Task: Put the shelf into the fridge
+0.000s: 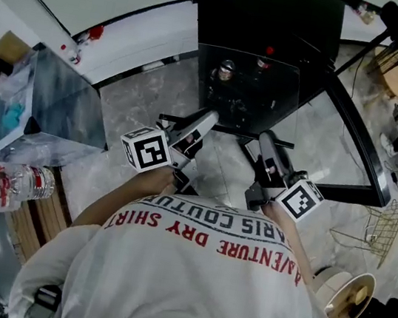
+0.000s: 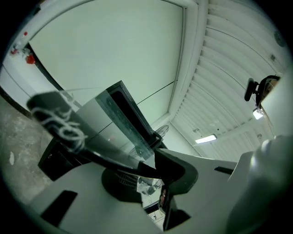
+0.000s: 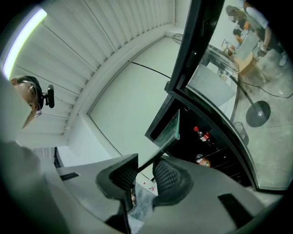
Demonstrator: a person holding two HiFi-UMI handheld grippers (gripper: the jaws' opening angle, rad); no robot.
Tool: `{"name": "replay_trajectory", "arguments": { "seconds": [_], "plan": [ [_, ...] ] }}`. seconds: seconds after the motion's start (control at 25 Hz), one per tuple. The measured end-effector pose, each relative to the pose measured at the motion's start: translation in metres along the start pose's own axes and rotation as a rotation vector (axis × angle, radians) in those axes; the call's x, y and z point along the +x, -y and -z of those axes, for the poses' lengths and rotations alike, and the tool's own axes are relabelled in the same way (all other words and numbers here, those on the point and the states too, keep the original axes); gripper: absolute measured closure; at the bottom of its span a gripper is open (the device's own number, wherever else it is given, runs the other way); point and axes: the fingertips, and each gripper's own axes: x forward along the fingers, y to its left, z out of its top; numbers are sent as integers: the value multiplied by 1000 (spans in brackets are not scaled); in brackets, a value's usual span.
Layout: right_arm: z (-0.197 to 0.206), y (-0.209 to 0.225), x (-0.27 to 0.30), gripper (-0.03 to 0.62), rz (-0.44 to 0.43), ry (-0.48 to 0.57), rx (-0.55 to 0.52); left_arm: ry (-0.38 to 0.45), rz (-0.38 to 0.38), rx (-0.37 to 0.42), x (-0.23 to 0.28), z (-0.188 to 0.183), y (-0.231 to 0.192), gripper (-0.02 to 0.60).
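A: Entry one, shelf (image 1: 246, 87)?
B: Glass pane, tilted, was held just in front of the fridge (image 1: 271, 12), at its open front, not inside.
A: Left gripper (image 1: 203, 121)?
B: Jaws were clamped on the shelf's edge farthest from the fridge.
A: Right gripper (image 1: 267, 144)?
B: Same edge, likewise clamped.
A: Inside the fridge?
B: Bottles (image 3: 202, 135).
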Motion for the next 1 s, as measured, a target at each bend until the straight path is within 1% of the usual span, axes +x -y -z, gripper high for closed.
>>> {"name": "replay_trajectory", "arguments": {
  "seconds": [0.2,0.32,0.52,0.64,0.8,1.0],
  "plan": [
    [-1,2,3,496,34,40,-14,-47,29,-10,8,-2,-7,476],
    [0,7,4,497,72,66,0,-76,46,-16,13,-5,-12,476],
    [3,11,7,497,111,110,9,-122,72,-18,20,-10,-19,474],
    [6,10,17,496,127,135,-10,-148,91,-24,21,-16,-28,474],
    [14,16,24,496,167,167,8,-191,104,-14,24,-21,-41,472],
    [11,16,33,496,173,190,-32,-218,129,-11,31,-24,-51,472]
  ]
}}
